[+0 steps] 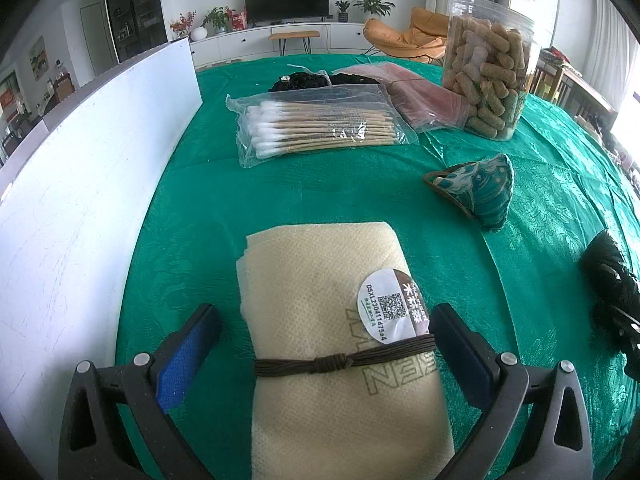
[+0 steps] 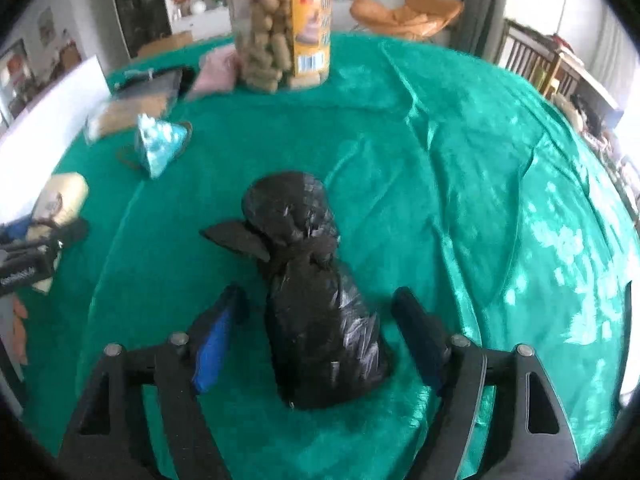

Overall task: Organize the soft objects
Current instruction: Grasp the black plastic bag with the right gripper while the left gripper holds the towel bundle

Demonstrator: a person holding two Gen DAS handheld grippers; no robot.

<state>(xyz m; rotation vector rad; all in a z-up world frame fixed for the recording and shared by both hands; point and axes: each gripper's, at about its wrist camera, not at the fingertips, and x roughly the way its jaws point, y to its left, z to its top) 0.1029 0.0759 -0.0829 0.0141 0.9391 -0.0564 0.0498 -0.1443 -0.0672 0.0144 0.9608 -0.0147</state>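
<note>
Left wrist view: the left claw [image 1: 320, 344] is spread wide, its blue pads on either side of a cream cloth roll [image 1: 340, 320] lying on the counter [image 1: 200, 208]; the right-hand pad looks to be touching the roll, the other stands apart.
Right wrist view: the right claw [image 2: 320, 332] is also apart, straddling a black plastic bag [image 2: 312, 292] tied in a knot at its middle; neither pad touches it.
Step in hand: by my reading both claws are lined up for a pick, one soft thing each, with nothing lifted yet.
Next move: each claw needs to close gently around its bundle's middle; the roll's brown elastic band [image 1: 344, 360] sits right between the pads, a sensible place to squeeze.
Cloth roll: pale, dimpled non-woven fabric, folded into a fat oblong, with a round sticker [image 1: 394, 306] on top.
Bag: thin crinkly film, shiny, lumpy, likely to give and slip under the pads.
Counter cover: green patterned cloth, creased.
Other soft thing: a teal pyramid pouch [image 1: 476, 190] further off, between the two bundles.
Harder things: a packet of cotton swabs [image 1: 320, 124] and a clear jar of snacks [image 1: 486, 68] at the far side.
</note>
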